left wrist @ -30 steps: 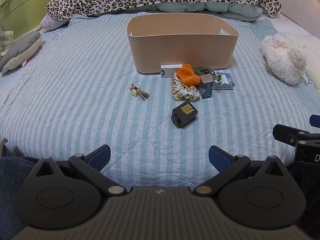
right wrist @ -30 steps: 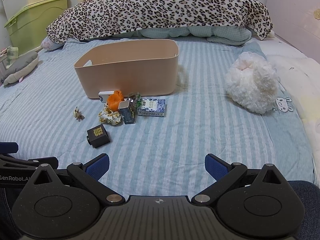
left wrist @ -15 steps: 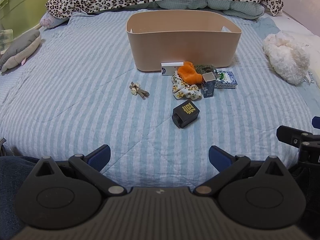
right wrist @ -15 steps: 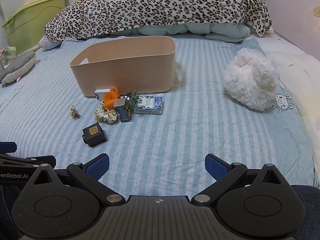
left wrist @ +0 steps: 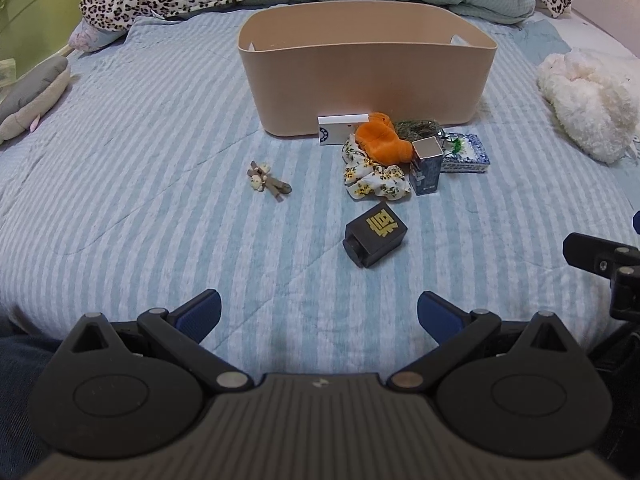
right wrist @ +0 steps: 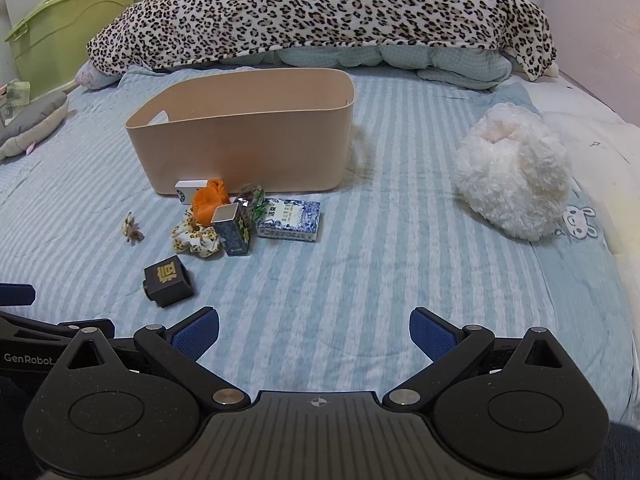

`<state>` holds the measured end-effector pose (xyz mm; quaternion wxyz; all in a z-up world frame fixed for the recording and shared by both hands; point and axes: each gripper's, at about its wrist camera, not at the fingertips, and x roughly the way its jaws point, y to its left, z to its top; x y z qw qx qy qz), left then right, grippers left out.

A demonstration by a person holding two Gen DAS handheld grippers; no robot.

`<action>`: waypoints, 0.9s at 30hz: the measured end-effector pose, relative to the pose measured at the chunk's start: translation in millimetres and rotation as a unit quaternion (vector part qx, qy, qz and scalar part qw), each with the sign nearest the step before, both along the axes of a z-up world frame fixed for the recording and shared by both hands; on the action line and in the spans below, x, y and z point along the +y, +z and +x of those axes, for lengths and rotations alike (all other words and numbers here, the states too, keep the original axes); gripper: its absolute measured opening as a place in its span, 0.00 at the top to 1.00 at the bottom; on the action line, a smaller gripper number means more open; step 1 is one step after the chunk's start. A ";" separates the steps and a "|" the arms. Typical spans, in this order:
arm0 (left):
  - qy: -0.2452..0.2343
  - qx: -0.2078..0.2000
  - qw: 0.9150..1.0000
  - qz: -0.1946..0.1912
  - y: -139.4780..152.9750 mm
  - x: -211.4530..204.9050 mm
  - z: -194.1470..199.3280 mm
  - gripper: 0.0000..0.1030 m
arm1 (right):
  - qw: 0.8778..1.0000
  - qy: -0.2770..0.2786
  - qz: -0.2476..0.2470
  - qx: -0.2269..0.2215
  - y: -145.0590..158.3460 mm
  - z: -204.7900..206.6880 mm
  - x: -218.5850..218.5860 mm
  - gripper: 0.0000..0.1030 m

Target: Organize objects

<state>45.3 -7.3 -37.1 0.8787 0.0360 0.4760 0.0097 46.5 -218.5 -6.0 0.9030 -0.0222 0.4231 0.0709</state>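
A beige storage bin (left wrist: 366, 80) (right wrist: 248, 148) stands on the striped bed. In front of it lie a white tile (left wrist: 342, 130), an orange cloth (left wrist: 382, 142), a floral scrunchie (left wrist: 374, 182), a small upright dark blue box (left wrist: 427, 166), a blue-and-white box (right wrist: 290, 220) and a green-wrapped item (right wrist: 252, 196). A black box with gold characters (left wrist: 375, 234) (right wrist: 168, 280) lies nearest. A small toy figure (left wrist: 266, 180) lies to the left. My left gripper (left wrist: 319, 312) is open and empty, short of the black box. My right gripper (right wrist: 314, 332) is open and empty.
A fluffy white plush (right wrist: 514, 172) lies at the right. A leopard-print blanket (right wrist: 320, 16) is piled behind the bin. A grey plush (left wrist: 32, 94) lies at the left edge. A green plastic container (right wrist: 60, 40) stands beyond the bed's far left.
Both grippers have moved forward towards the pile of objects, which now looks nearer. Both stay open and empty. Nothing on the bed has moved.
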 end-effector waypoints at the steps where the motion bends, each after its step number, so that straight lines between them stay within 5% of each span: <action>1: -0.002 0.001 1.000 0.003 -2.7 -0.7 3.9 0.00 | 1.000 0.003 0.001 0.001 -1.8 4.0 -0.2 0.00; 27: 0.004 0.024 0.999 -0.034 -80.3 13.9 96.4 0.00 | 0.996 0.038 -0.044 0.071 -86.8 129.6 15.6 0.09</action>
